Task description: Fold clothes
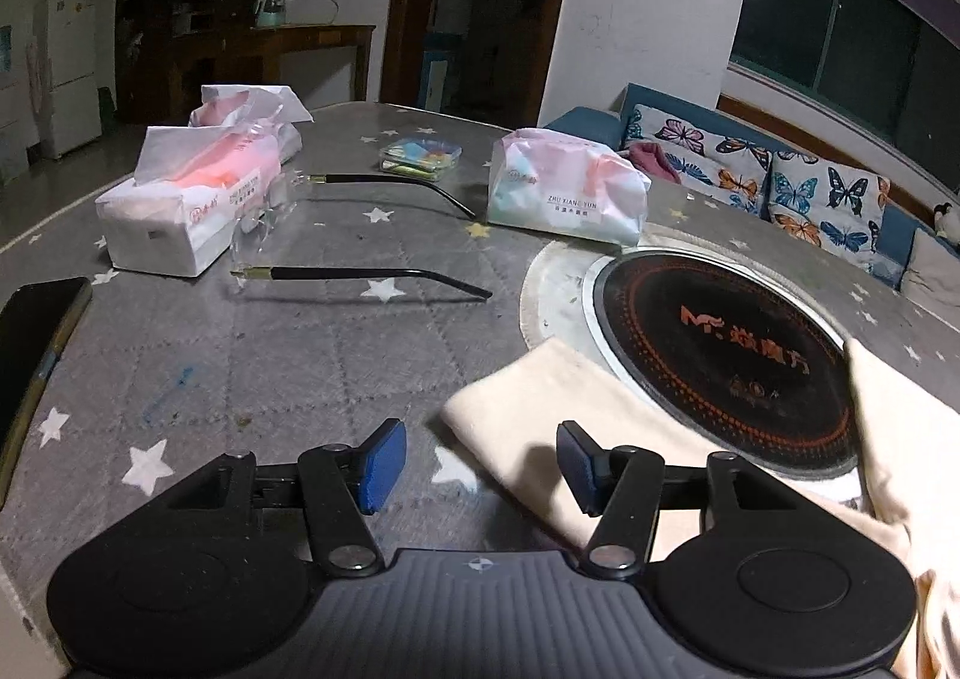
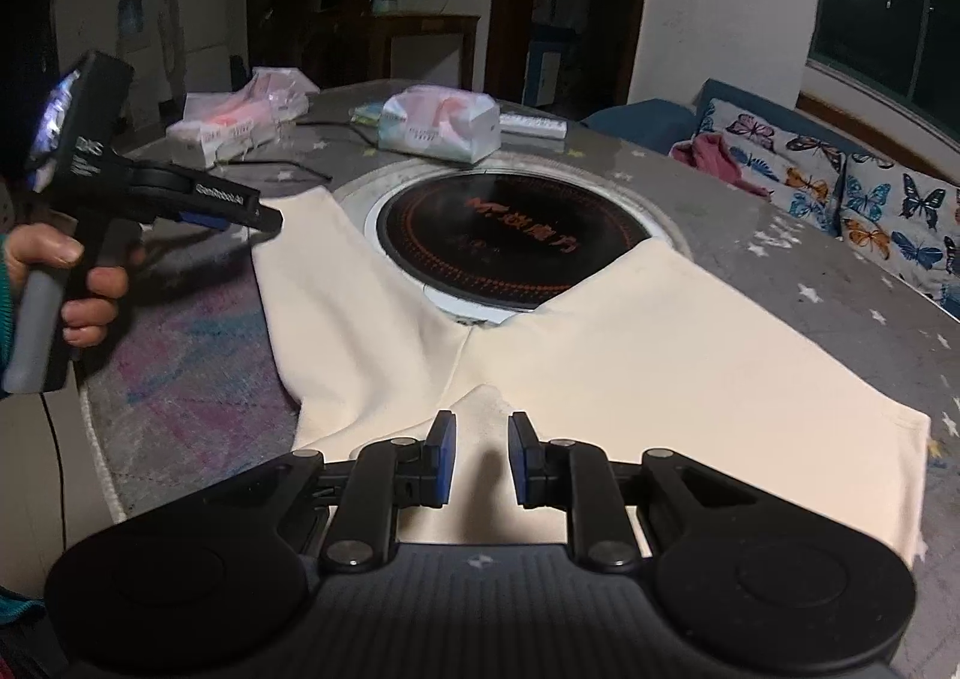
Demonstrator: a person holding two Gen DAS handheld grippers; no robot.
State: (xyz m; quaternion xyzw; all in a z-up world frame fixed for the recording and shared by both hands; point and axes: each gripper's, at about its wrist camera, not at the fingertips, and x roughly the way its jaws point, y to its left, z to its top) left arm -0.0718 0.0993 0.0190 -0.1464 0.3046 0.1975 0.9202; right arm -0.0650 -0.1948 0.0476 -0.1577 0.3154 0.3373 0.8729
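I see the cream shorts [image 2: 600,355] spread flat on the desk [image 2: 840,283], their two legs lying over the near rim of the round induction cooker [image 2: 516,235]. My right hand-held gripper [image 2: 482,457] hovers released over the waistband; my left hand-held gripper [image 1: 480,466], released, hangs beside the left leg's hem. Left of the cooker, bare desk lies nearer than the glasses [image 1: 360,277].

Cream shorts [image 2: 600,355] of soft matt cloth; glossy black cooktop [image 2: 516,241] (glass-like); quilted grey tablecloth [image 1: 270,355].
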